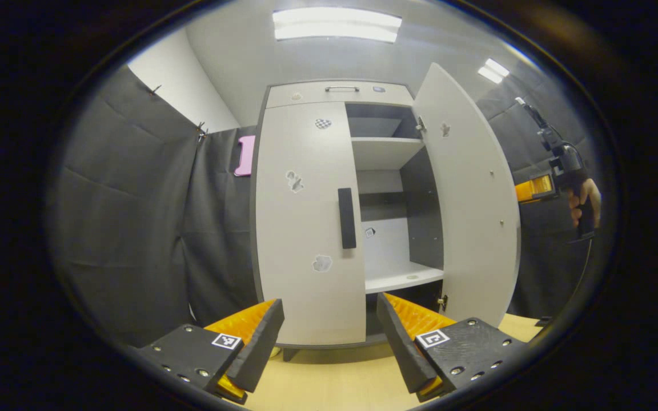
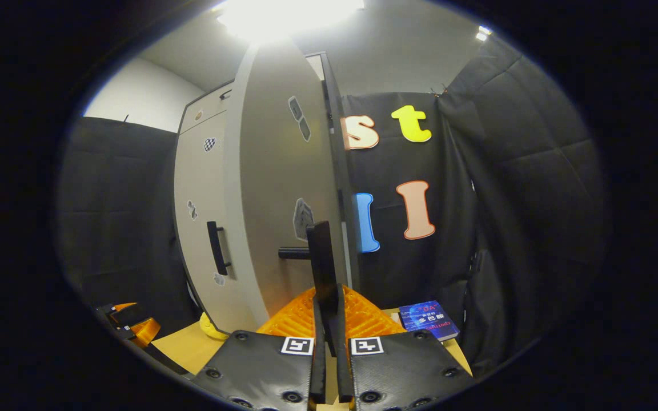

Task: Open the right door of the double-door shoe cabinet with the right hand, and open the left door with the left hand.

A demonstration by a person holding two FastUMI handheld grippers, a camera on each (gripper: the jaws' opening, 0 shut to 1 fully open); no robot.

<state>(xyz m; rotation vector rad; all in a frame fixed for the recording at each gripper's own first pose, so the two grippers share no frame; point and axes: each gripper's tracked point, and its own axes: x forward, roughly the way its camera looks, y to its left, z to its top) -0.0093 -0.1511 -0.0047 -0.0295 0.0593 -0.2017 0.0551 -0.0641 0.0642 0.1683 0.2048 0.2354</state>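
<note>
- Two claws on the go here. Our right gripper point(image 2: 327, 331) is clenched on the right door handle point(image 2: 322, 268), both fingers squeezing the dark bar that sticks straight up from between them.
- Just past that handle we see the right door point(image 2: 275, 188) swung out, edge-on to us.
- Further left of the claw sits the left door point(image 2: 200, 188), closed, with its own dark handle point(image 2: 217, 248).
- Low to the right of the claw a blue book point(image 2: 429, 321) lies on the wooden floor point(image 2: 186, 345).
- Our left gripper point(image 1: 329, 337) is released, fingers wide apart and holding nothing.
- Straight ahead of it stands the shoe cabinet point(image 1: 337, 91), the left door's handle point(image 1: 346, 218) just above the gap between the fingers, well apart from them.
- To the right of that, the open shelves point(image 1: 386, 151).
</note>
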